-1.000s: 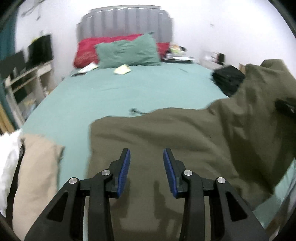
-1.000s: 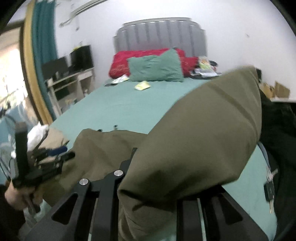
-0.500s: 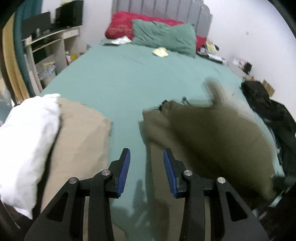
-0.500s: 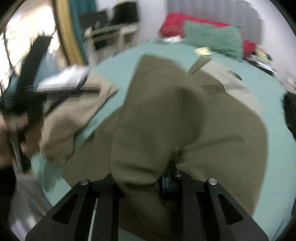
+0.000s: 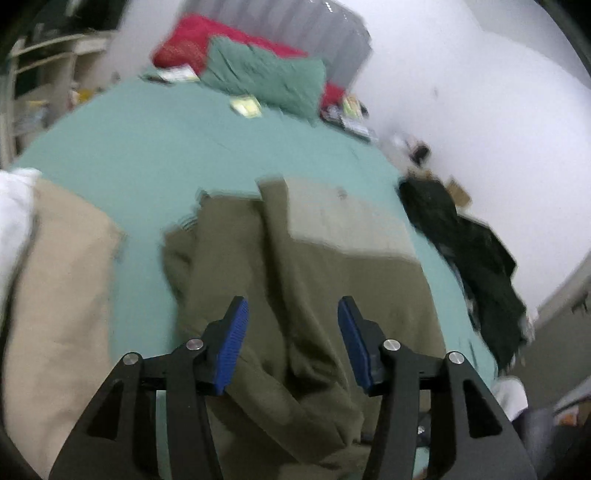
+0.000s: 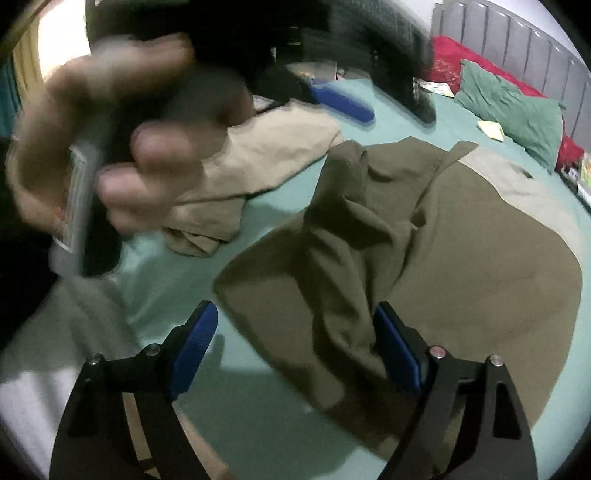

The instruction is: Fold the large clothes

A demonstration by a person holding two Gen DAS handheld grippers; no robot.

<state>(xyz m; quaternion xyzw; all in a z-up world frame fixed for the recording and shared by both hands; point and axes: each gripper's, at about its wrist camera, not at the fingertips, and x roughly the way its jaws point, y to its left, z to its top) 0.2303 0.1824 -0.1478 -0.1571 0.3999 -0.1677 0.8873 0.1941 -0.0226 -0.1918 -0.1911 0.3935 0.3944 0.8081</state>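
On the bed, with its green sheet, lies the olive garment, rumpled and partly doubled over, a lighter inner panel showing at its far edge toward the green pillow. The left gripper hangs over the near part of this garment with its jaws wide apart; the blue pads hold nothing, and whether they brush the cloth below cannot be told through the blur. In the right wrist view the right gripper is spread wide as well; a raised fold of the olive garment lies against the inner face of its right finger, while the left finger stands apart from the cloth over bare sheet. Nothing is pinched between them. Beside the olive garment, on the side away from the black clothes, lies a beige garment, with a white cloth past it at the bed's edge. The person's left hand, heavily blurred, shows close to the right camera, holding its gripper handle above the beige garment. A red pillow sits behind the green one, against the grey headboard.
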